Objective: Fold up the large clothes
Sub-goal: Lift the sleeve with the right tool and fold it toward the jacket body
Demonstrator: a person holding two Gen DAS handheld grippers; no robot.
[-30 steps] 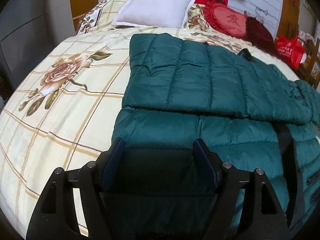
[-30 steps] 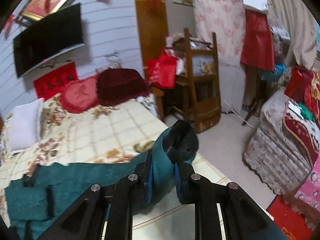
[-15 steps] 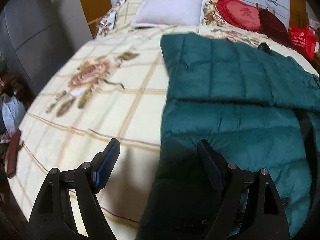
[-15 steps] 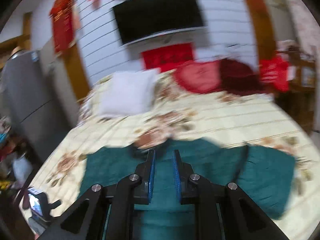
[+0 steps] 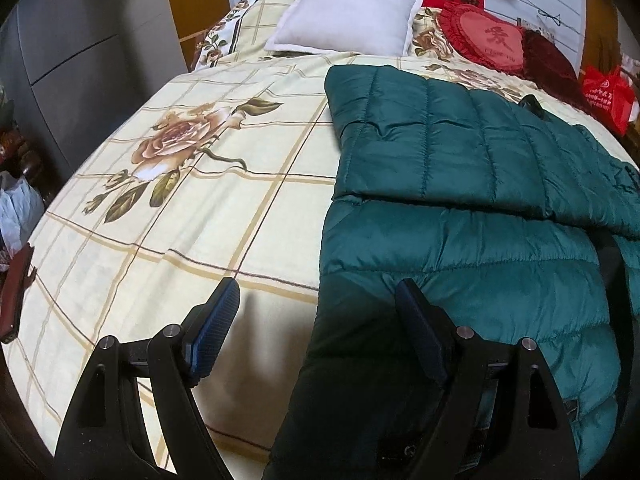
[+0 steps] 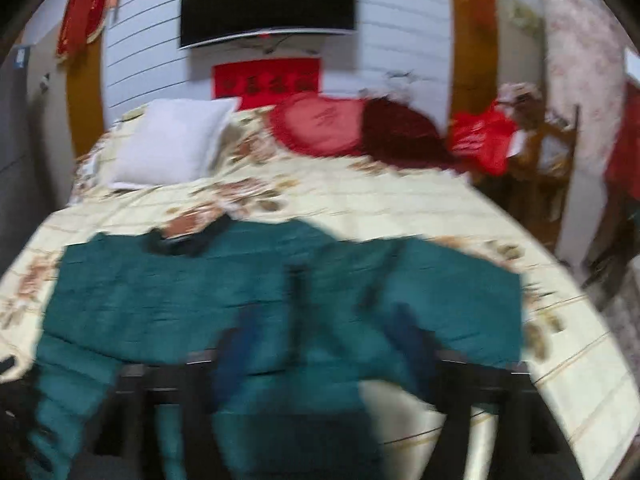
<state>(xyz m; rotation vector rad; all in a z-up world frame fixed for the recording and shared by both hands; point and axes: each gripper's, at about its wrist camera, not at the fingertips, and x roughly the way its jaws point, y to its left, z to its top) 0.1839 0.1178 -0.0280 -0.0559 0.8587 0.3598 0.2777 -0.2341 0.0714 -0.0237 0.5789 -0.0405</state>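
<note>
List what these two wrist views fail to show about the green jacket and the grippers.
- Right wrist view: motion blur smears the right gripper and the green jacket, so quilting and fingertip contact are unreadable.
- Left wrist view: the jacket's near hem is in shadow behind the left gripper.
- Left wrist view: the picture's right edge cuts off the jacket's far side.

A lived-in bedroom in a home. Double bed (image 5: 192,208) under a cream checked cover printed with large roses, filling most of both views. White pillow (image 5: 344,20) at the head edge, with a red heart-shaped cushion (image 5: 484,36) and a dark red one (image 5: 548,56) beside it near the far right corner. Black television (image 6: 268,0) mounted on the white panelled wall above, red banner with gold characters (image 6: 268,82) beneath it. Wooden chair (image 6: 540,160) piled with red bags past the bed's right edge; floral curtain (image 6: 576,80) beyond; grey wardrobe (image 5: 80,52) to the left.
</note>
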